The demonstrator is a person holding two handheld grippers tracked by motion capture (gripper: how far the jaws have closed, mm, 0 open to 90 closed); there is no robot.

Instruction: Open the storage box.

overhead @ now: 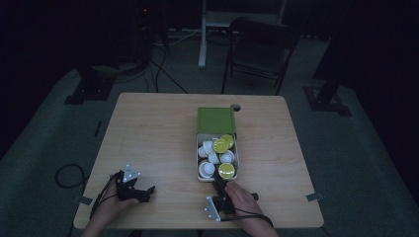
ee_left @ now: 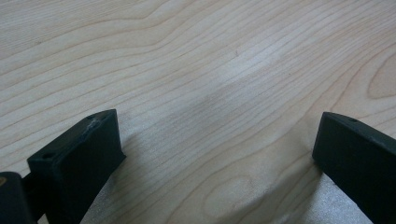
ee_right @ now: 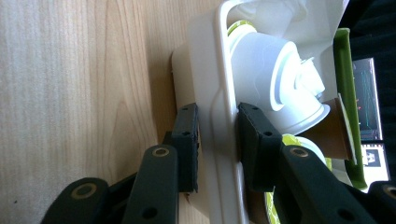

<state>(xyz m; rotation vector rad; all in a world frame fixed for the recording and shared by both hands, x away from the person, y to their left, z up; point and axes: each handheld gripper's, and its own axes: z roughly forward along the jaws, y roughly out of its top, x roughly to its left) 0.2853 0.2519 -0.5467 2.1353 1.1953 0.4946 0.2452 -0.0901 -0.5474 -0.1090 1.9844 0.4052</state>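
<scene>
A white box (overhead: 218,176) filled with small cups is seen on the wooden table (overhead: 158,138), a little right of the middle, with its green lid (overhead: 216,120) folded back at the far end. The near wall of the box (ee_right: 223,140) is clamped between the jaws of the right gripper (ee_right: 217,140), one jaw outside the wall and one inside, pads pressed against the plastic. In the high view the right gripper (overhead: 220,190) is largely covered by the person's right hand (overhead: 243,197), so its jaws are hard to make out there.

Inside the box, white cups (overhead: 213,157) and cups with yellow-green tops (overhead: 226,170) are piled loosely; their exact number cannot be told, since some are hidden under others. In the right gripper view a white cup (ee_right: 271,70) lies on its side just behind the inner jaw, and a brown cup (ee_right: 334,126) is partly cut off by it.

The left gripper (overhead: 141,194) is held by the left hand (overhead: 116,200) near the table's near-left corner, well apart from the box. Its jaws stand wide apart above bare wood (ee_left: 210,93), with nothing between them. The room beyond the table is dark, and a chair (overhead: 259,49) is only dimly seen.
</scene>
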